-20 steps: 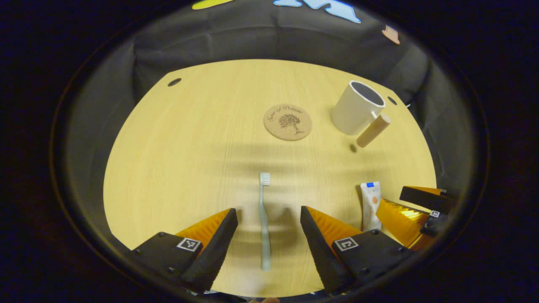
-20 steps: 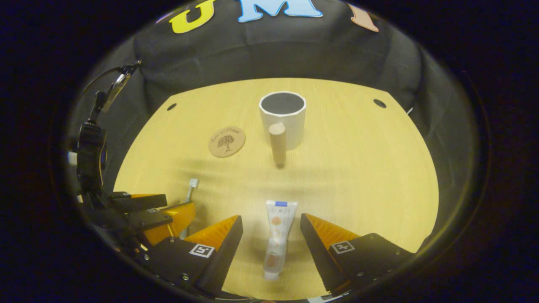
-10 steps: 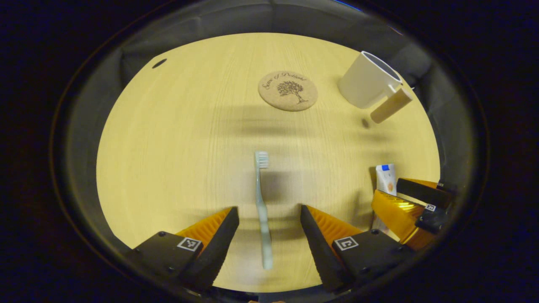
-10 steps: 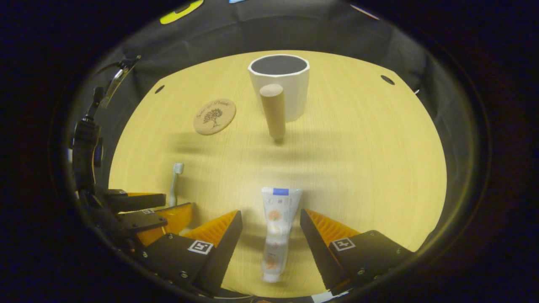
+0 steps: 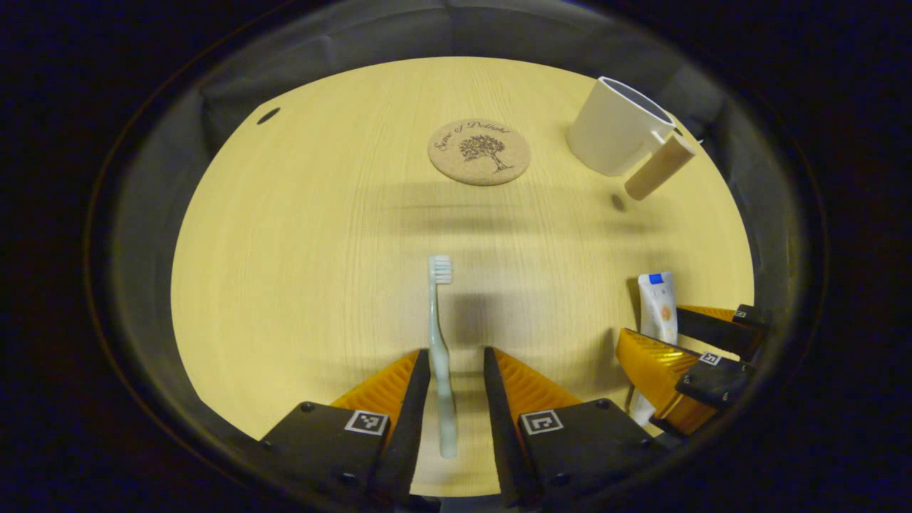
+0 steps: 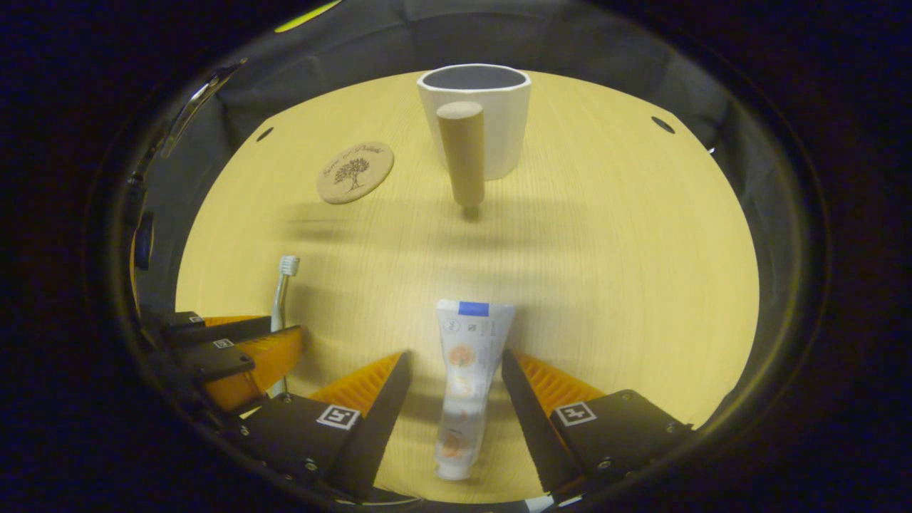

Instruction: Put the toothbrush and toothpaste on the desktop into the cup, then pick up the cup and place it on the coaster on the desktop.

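A pale green toothbrush [image 5: 438, 320] lies on the wooden desktop [image 5: 285, 249], its handle between the fingers of my left gripper [image 5: 456, 353]. The fingers stand narrowly open; one touches the handle, and a small gap remains on the other side. The toothpaste tube [image 6: 467, 356] lies between the fingers of my right gripper [image 6: 454, 355], which is open and astride it. A white cup [image 6: 499, 121] with a wooden handle [image 6: 462, 149] stands upright at the far side. The round cork coaster [image 6: 355, 172] lies to its left. The left gripper view also has the cup [image 5: 613, 128] and coaster [image 5: 479, 151].
The two grippers work side by side near the front edge, with the right gripper [image 5: 650, 326] just right of my left one. Small holes [image 5: 268, 115] sit in the desktop's far corners. Black cloth walls close the booth behind the desk.
My left gripper's fingers have drawn in from wide open to a narrow gap around the toothbrush handle. Both grippers have come lower and nearer the desktop. The right gripper stays open over the toothpaste.
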The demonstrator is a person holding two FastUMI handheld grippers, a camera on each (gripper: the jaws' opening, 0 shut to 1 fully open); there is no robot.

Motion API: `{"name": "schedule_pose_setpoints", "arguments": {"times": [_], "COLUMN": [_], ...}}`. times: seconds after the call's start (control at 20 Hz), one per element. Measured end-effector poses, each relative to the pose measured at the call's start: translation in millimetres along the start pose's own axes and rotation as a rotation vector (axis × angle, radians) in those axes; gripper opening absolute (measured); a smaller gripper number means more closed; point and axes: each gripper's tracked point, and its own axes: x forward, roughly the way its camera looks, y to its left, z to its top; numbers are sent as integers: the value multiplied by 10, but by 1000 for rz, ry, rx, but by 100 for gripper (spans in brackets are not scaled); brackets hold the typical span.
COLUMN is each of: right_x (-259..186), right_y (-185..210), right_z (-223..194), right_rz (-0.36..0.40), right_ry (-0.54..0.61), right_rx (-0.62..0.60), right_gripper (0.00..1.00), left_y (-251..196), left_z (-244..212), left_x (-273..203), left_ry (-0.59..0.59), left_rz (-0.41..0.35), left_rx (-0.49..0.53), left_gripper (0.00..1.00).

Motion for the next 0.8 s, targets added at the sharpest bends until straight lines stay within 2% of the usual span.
{"name": "schedule_pose_setpoints", "arguments": {"times": [0.05, 0.15, 0.2, 0.25, 0.3, 0.35, 0.4, 0.45, 0.5, 0.55, 0.6, 0.65, 0.8], "right_x": [9, 2, -6, 3, -16, -1, 11, -10, -3, 0, 2, 4, -20], "right_y": [-20, -77, -94, -65, -58, -57, -59, -56, -52, -58, -59, -51, -68], "right_z": [-19, -27, -28, -21, -8, -2, -2, 8, 4, 24, 41, 21, 29], "right_rz": [-3, -5, 5, 25, 38, 55, 69, 85, 101, 121, 139, 159, 189], "right_ry": [5, -4, -10, -10, -9, -21, -21, -37, -43, -60, -76, -79, -111], "right_rx": [2, 10, 27, 40, 64, 73, 95, 108, 133, 134, 145, 148, 167], "right_gripper": [70, 68, 56, 48, 47, 42, 42, 34, 38, 26, 26, 19, 19], "left_y": [20, 18, 21, 41, 54, 61, 62, 61, 53, 51, 45, 33, 55], "left_z": [0, 18, -3, 17, -3, -6, -23, -21, -17, -22, -10, 10, -1], "left_x": [-3, -17, 6, -13, -20, -17, -34, -37, -28, -28, -24, -30, -55], "left_ry": [-5, -16, -14, -28, -27, -37, -50, -54, -66, -77, -91, -112, -146], "left_rz": [1, -5, -9, -7, -10, -15, -18, -20, -20, -19, -22, -33, -55], "left_rx": [10, -11, -8, -10, -6, 7, 18, 33, 50, 67, 68, 71, 55], "left_gripper": [53, 25, 26, 25, 16, 17, 17, 17, 12, 13, 9, 8, 9]}}
